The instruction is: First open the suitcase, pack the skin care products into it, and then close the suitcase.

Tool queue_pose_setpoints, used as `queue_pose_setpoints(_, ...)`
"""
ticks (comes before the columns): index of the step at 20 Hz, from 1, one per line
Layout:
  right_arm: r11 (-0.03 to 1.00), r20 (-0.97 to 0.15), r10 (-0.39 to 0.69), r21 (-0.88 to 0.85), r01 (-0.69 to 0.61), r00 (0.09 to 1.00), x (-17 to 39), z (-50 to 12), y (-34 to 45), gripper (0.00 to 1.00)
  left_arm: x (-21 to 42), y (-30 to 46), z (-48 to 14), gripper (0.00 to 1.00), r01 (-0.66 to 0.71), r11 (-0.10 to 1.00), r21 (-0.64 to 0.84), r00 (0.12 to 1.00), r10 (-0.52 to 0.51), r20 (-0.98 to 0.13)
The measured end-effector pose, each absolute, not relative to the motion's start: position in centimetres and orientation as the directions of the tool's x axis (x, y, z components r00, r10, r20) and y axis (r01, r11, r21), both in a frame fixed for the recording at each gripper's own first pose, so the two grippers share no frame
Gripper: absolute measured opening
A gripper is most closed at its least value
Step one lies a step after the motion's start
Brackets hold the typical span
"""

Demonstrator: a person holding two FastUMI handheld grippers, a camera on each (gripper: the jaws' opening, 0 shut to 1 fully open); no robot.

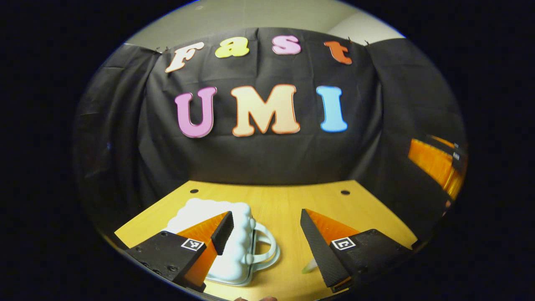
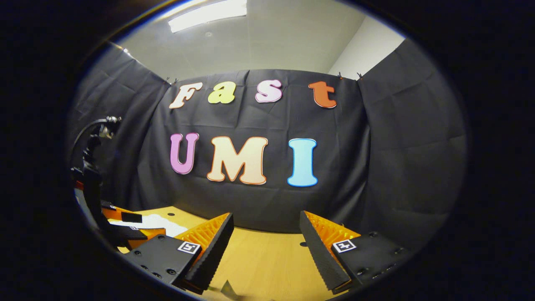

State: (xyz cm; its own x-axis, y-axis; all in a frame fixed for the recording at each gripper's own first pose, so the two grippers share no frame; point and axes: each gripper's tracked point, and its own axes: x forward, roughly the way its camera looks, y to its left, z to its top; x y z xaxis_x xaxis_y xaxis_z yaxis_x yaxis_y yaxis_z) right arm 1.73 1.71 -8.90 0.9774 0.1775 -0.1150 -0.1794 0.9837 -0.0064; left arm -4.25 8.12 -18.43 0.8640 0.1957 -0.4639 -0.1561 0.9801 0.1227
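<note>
Left claw (image 1: 265,228): fingers spread wide, nothing between them; black ribbed pads over orange ribbed wedges, black mounts with small square markers, at the bottom of the left gripper view.
Suitcase (image 1: 234,242): small, white, glossy shell with a bumpy, bubbled surface and a looped handle (image 1: 267,246) on its right side; lies closed on the bench, lower left of centre in the left gripper view, partly behind the left finger (image 1: 217,234).
Bench (image 1: 288,205): smooth yellow wood grain with two small dark round holes near its far edge.
Right claw (image 2: 265,234): fingers wide apart, holding nothing; same black saw-toothed pads on orange wedges, low in the right gripper view, level above the bench (image 2: 263,259).
Other claw seen afar: the right claw shows as an orange ribbed block at the right edge of the left gripper view (image 1: 436,165); the left claw sits at the lower left of the right gripper view (image 2: 125,225), a black cable arching above it.
Suitcase, right gripper view: a white patch at lower left (image 2: 156,222).
</note>
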Motion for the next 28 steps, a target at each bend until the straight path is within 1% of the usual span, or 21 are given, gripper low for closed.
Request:
queue_pose_setpoints(2,0.983,-0.142,0.177,-0.011,-0.181,0.974,1.8,-9.9,2.5,0.99,-4.1,9.0,-22.0,0.95,-0.137,0.985,0.107,0.819,0.173,-0.547)
queue_pose_setpoints(4,0.986,-0.17,0.139,-0.066,-0.152,0.976,2.1,-11.0,1.8,0.99,-3.5,8.5,-24.3,0.95,-0.115,0.991,0.066,0.776,0.131,-0.617)
queue_pose_setpoints(8,0.989,-0.231,0.076,-0.103,-0.102,0.97,2.1,-12.7,0.4,0.99,-1.1,7.8,-26.3,0.95,-0.056,0.997,0.047,0.734,0.073,-0.676)
queue_pose_setpoints(11,0.992,-0.269,0.024,-0.116,-0.057,0.963,2.4,-13.5,-1.1,0.98,-0.7,7.5,-28.7,0.95,-0.061,0.998,0.01,0.656,0.048,-0.753)
queue_pose_setpoints(14,0.99,-0.273,-0.01,-0.135,-0.028,0.962,2.7,-13.5,-2.0,0.98,0.0,7.2,-30.6,0.96,-0.086,0.996,-0.006,0.58,0.045,-0.813)
queue_pose_setpoints(16,0.987,-0.269,-0.021,-0.156,-0.022,0.963,2.6,-13.4,-2.4,0.99,0.5,7.2,-31.2,0.96,-0.08,0.997,-0.003,0.553,0.042,-0.832)
queue_pose_setpoints(19,0.985,-0.279,-0.029,-0.171,-0.02,0.96,2.7,-14.0,-2.5,0.98,0.5,6.4,-33.0,0.92,-0.081,0.996,-0.026,0.493,0.018,-0.87)
queue_pose_setpoints(25,0.985,-0.296,-0.044,-0.174,-0.009,0.954,2.1,-14.8,-3.6,0.99,1.1,6.1,-35.7,0.9,-0.121,0.991,-0.051,0.408,0.003,-0.913)
queue_pose_setpoints(26,0.985,-0.301,-0.047,-0.17,-0.005,0.952,1.9,-15.1,-3.9,0.99,1.2,5.9,-36.0,0.89,-0.122,0.991,-0.061,0.399,-0.007,-0.917)
queue_pose_setpoints(28,0.988,-0.307,-0.051,-0.152,0.004,0.95,1.7,-15.1,-4.3,0.99,1.0,6.2,-36.6,0.82,-0.134,0.989,-0.054,0.376,0.0,-0.927)
